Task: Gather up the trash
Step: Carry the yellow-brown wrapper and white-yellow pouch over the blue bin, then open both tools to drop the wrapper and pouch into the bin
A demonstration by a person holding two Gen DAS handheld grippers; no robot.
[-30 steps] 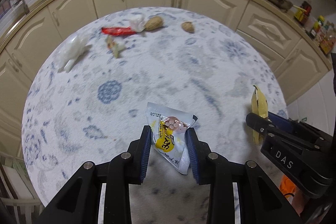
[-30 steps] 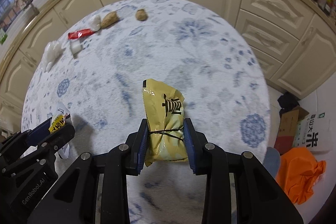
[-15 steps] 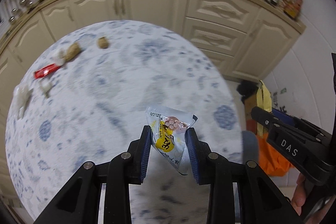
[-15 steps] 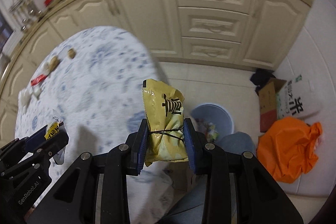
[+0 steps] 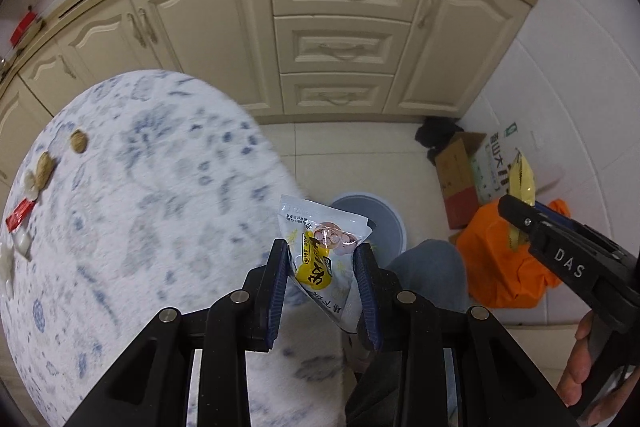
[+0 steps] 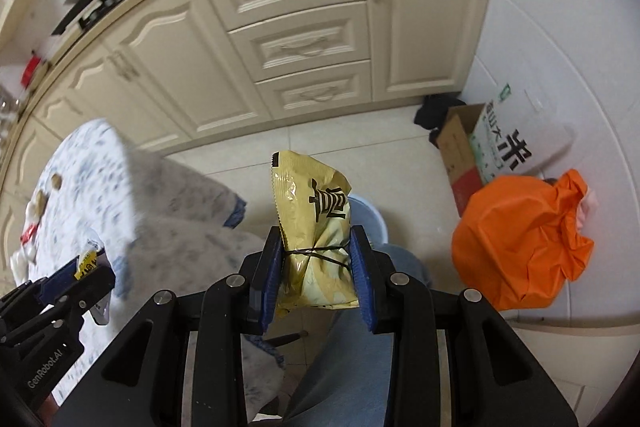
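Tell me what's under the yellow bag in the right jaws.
Below the yellow bag sits the blue bin on the floor, only its rim showing. The bag hides the bin's inside.

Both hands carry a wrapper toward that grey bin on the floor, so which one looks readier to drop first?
Probably right: its yellow bag hangs right in front of the bin, while the left gripper's white packet still overlaps the table edge.

The left gripper point(image 5: 322, 279) pinches a white snack packet point(image 5: 326, 259) over the grey bin point(image 5: 370, 217), right of the table point(image 5: 132, 211).
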